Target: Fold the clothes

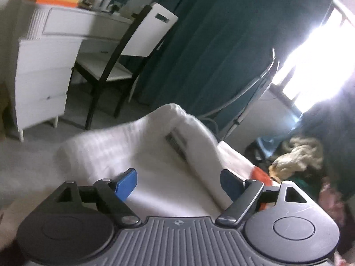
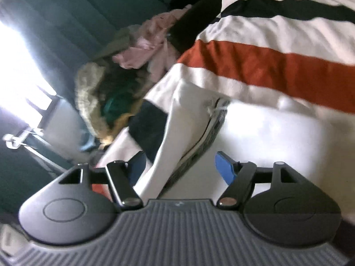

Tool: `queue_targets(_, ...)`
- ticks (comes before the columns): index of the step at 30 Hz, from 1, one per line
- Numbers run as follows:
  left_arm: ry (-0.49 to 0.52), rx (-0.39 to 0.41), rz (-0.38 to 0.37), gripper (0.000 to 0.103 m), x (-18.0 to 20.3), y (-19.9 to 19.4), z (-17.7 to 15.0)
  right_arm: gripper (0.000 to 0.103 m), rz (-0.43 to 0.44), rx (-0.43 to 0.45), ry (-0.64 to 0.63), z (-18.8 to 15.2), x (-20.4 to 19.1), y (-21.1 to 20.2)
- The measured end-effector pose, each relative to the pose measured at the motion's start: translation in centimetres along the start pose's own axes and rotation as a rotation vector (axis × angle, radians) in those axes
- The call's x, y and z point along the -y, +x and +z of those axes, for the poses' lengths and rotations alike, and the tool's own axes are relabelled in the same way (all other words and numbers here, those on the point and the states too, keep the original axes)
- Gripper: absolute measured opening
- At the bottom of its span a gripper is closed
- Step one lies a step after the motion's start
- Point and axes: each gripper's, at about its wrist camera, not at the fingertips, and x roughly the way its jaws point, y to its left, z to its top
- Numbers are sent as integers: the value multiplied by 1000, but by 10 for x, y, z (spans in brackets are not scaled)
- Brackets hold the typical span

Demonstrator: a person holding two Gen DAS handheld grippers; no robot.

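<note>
Both grippers have their blue fingers wide apart and hold nothing. Left gripper [image 1: 178,182] hangs just over a white garment [image 1: 137,153] that is bunched up with a fold standing in the middle. Right gripper [image 2: 180,170] has the same white garment [image 2: 175,122] running between its fingers, and its dark patterned edge shows; the blur makes it hard to say if a finger touches the cloth. A striped blanket [image 2: 277,51] lies under it. A pile of clothes [image 2: 124,71] sits far left by the green curtain [image 2: 55,17]. A chair [image 1: 124,51] and white desk [image 1: 51,51] stand far off.
</note>
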Motion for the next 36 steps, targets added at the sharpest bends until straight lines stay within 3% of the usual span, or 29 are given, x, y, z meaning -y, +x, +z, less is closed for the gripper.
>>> queue_targets(5, -116, -23, -53, 85, -36, -60, -34, 72, 76, -26, 12, -25, 9, -65)
queue_targets(11, -250, -61, -87, 85, -71, -112, -68, 68, 157, -151, 102, -54, 34, -99)
queue_targets(16, -351, -93, -103, 80, -89, -101, -75, 52, 160, -226, 194, -65, 60, -92)
queue_targets(20, -369, -66, -126, 78, -96, -73, -72, 51, 162, -242, 226, -69, 69, -62)
queue_targets(22, -345, -55, -176, 76, -93, -58, -68, 42, 153, -240, 226, -70, 71, -45)
queue_targets(27, -344, -6, -232, 66, -97, -29, -55, 35, 185, -143, 270, -67, 75, -7)
queue_targets(33, -464, 20, -247, 28, -111, 4, -54, 28, 138, 9, 126, -68, 53, 12)
queue_targets(36, -525, 28, -276, 11, -119, 1, -51, 21, 127, 32, 132, -71, 48, 12)
